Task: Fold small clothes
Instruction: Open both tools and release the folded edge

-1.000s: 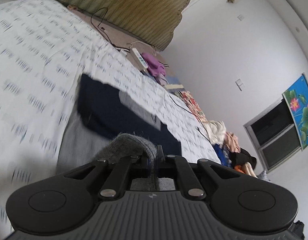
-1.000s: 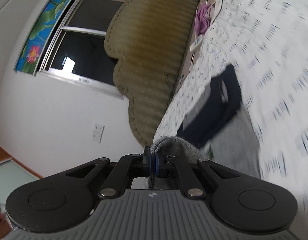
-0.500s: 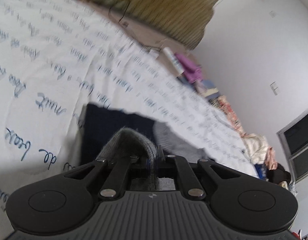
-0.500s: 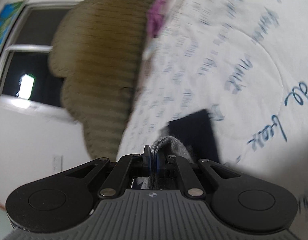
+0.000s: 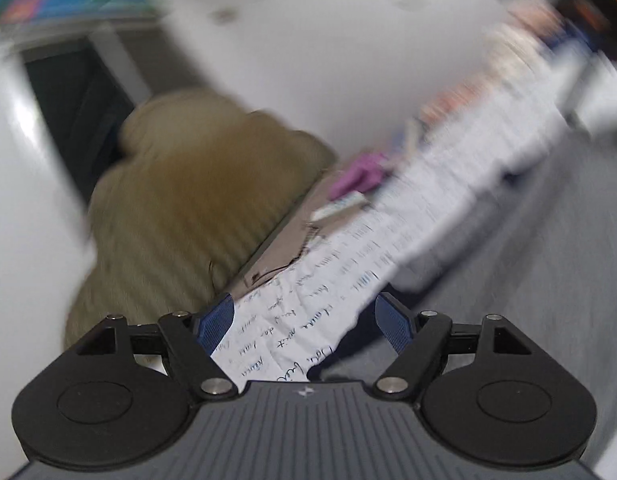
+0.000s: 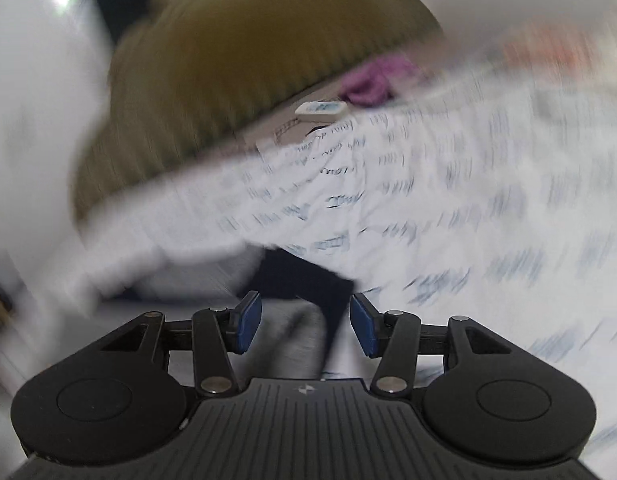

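Both views are motion-blurred. My left gripper [image 5: 306, 326] is open and empty, low over the white bedsheet with blue script [image 5: 292, 320]. A dark navy patch of the garment [image 5: 360, 332] shows between its fingers, with grey cloth [image 5: 548, 264] to the right. My right gripper [image 6: 306, 326] is open and empty. The grey and navy garment [image 6: 300, 280] lies on the sheet [image 6: 468, 200] just beyond its fingertips.
An olive ribbed headboard [image 5: 188, 200] stands behind the bed, also in the right wrist view [image 6: 248, 60]. A purple cloth [image 5: 360, 174] and a white power strip [image 6: 322, 109] lie at the bed's head. A dark window [image 5: 68, 112] is at the left.
Both grippers have opened and let go of the grey garment edge. Both have swung quickly, so the views now face the headboard and wall.
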`<state>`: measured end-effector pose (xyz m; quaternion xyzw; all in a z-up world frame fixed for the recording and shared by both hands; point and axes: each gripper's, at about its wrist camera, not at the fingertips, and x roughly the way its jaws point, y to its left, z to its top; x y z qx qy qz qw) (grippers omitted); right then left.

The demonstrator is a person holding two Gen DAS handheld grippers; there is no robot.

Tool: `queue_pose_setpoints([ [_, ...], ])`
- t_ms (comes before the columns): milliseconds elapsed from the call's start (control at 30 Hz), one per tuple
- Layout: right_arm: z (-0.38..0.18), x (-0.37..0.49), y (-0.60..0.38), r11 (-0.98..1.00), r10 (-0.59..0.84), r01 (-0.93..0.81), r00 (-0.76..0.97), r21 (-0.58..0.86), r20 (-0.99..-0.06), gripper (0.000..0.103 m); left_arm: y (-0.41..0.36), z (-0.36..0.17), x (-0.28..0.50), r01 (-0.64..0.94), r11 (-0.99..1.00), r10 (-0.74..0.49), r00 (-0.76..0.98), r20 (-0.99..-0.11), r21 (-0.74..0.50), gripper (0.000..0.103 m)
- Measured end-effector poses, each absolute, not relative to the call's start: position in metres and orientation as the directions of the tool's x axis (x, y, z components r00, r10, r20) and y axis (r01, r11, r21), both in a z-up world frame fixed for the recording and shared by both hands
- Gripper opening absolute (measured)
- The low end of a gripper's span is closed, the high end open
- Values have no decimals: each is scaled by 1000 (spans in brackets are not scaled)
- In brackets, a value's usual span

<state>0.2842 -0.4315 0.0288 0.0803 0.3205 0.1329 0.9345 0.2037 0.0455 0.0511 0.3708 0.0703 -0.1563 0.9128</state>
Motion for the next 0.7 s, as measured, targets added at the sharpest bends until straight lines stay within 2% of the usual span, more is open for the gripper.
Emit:
queue_pose_setpoints([
  [67, 32, 272, -409, 962, 224, -272, 766, 11, -603, 51, 38, 33, 198, 373, 573, -245, 928, -282, 730, 80],
  [133, 34, 258, -388, 923, 212, -362, 761, -129, -613, 50, 33, 14, 193, 383, 474, -236, 923, -305, 793, 80],
  [233, 30, 240, -356, 807, 189, -488, 747, -332, -638, 50, 30, 4, 190, 432, 410, -250, 900, -356, 803, 80],
  [333, 21, 234, -334, 703, 164, -550, 742, -451, -650, 49, 27, 1, 195, 457, 375, -243, 888, -391, 806, 79],
  [433, 16, 239, -321, 642, 93, -506, 797, -575, -597, 50, 23, 2, 205, 480, 374, -215, 877, -429, 794, 79],
  [600, 12, 247, -312, 565, 82, -519, 809, -642, -582, 49, 25, 8, 208, 515, 331, -219, 857, -466, 791, 79],
  [700, 7, 251, -308, 539, 90, -527, 811, -657, -577, 49, 23, 3, 210, 505, 310, -230, 862, -452, 805, 76],
])
